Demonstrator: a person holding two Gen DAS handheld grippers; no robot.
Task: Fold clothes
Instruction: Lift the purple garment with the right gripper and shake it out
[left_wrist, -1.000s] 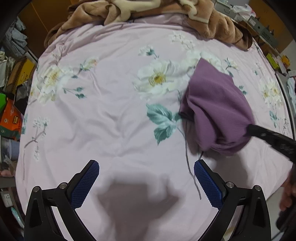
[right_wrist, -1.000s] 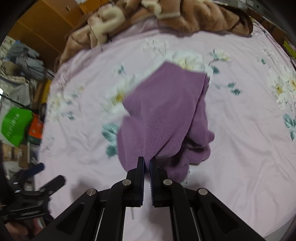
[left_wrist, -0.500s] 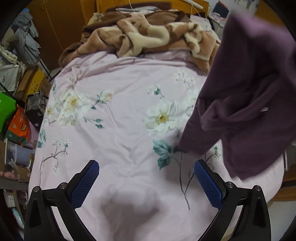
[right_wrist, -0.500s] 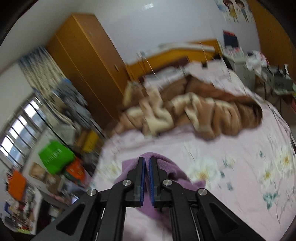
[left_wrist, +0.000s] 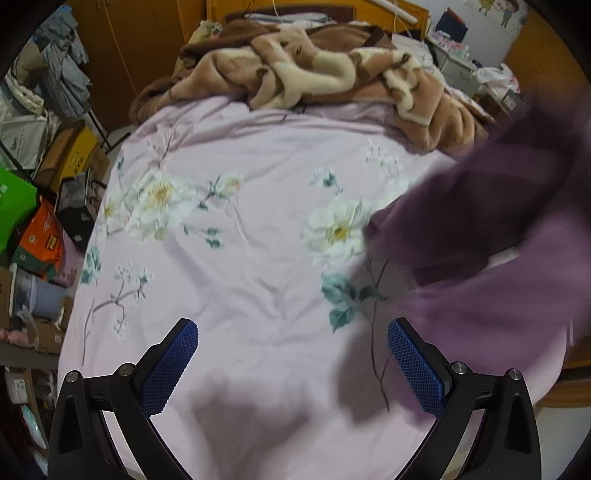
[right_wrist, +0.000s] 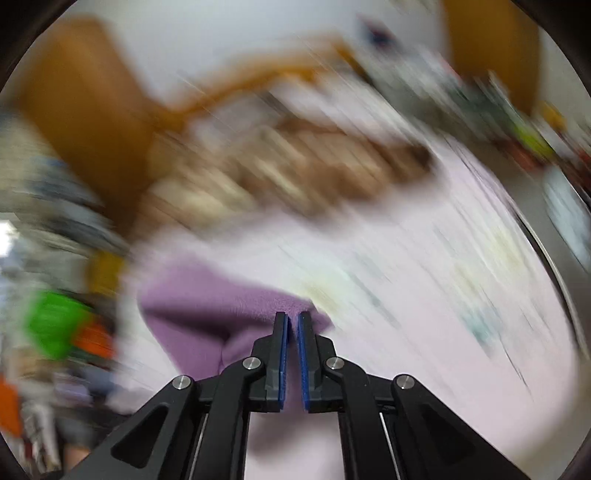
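A purple garment (left_wrist: 491, 236) hangs blurred in the air at the right of the left wrist view, its lower part draping down toward the pink floral bedsheet (left_wrist: 251, 258). My left gripper (left_wrist: 291, 365) stands open above the sheet with nothing between its blue pads, the garment off to its right. In the right wrist view my right gripper (right_wrist: 292, 321) is shut on an edge of the purple garment (right_wrist: 207, 310), which bunches below and left of the fingers. That view is heavily motion-blurred.
A crumpled brown and cream blanket (left_wrist: 314, 74) lies at the head of the bed against an orange headboard. Boxes, a green bag (left_wrist: 14, 203) and other clutter line the floor on the left. A wooden wardrobe stands at the back left.
My right gripper has lifted the purple garment off the bed and swung it up and to the right. My left gripper has risen, showing more of the bed.
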